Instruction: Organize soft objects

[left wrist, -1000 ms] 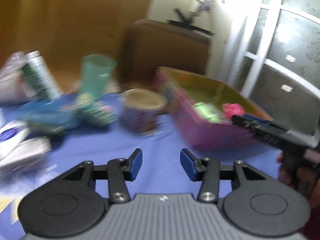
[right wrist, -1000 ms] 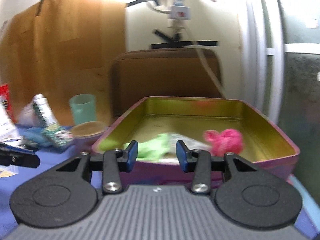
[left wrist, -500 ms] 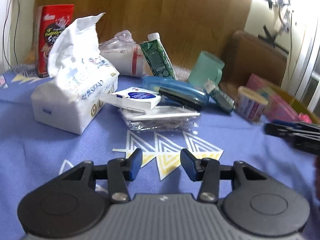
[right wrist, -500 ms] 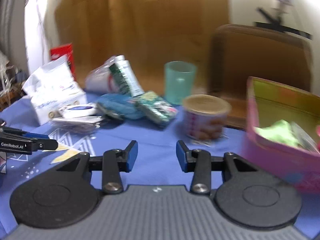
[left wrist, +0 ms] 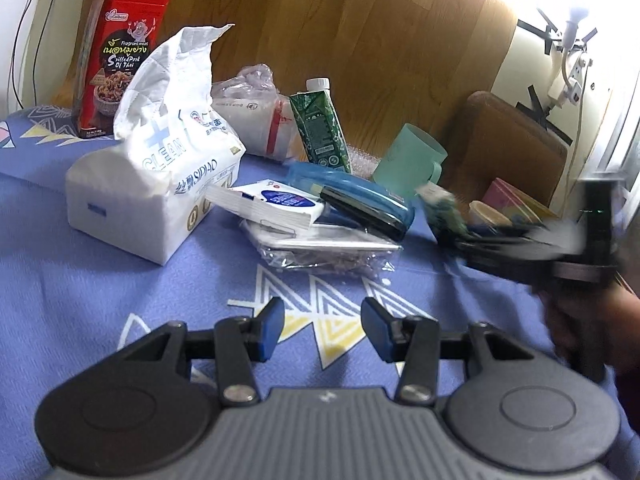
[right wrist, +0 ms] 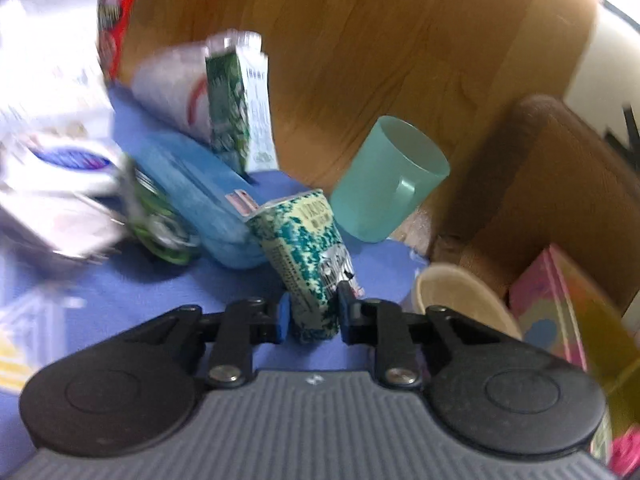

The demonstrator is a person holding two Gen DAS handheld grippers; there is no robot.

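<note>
Between the just-closing right claw [right wrist: 311,316] pads sits a crinkled green-and-white speckled packet [right wrist: 306,256], pinched upright.

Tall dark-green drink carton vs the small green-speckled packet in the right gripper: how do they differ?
The tall dark-green drink carton stands free on the blue cloth; the small green-speckled packet sits tilted between the right gripper pads, whose jaws have just been closing on it. The carton has a white screw cap; the packet shows none. The carton is dark green, the packet pale with teal speckles. Both are green printed packaging.
</note>
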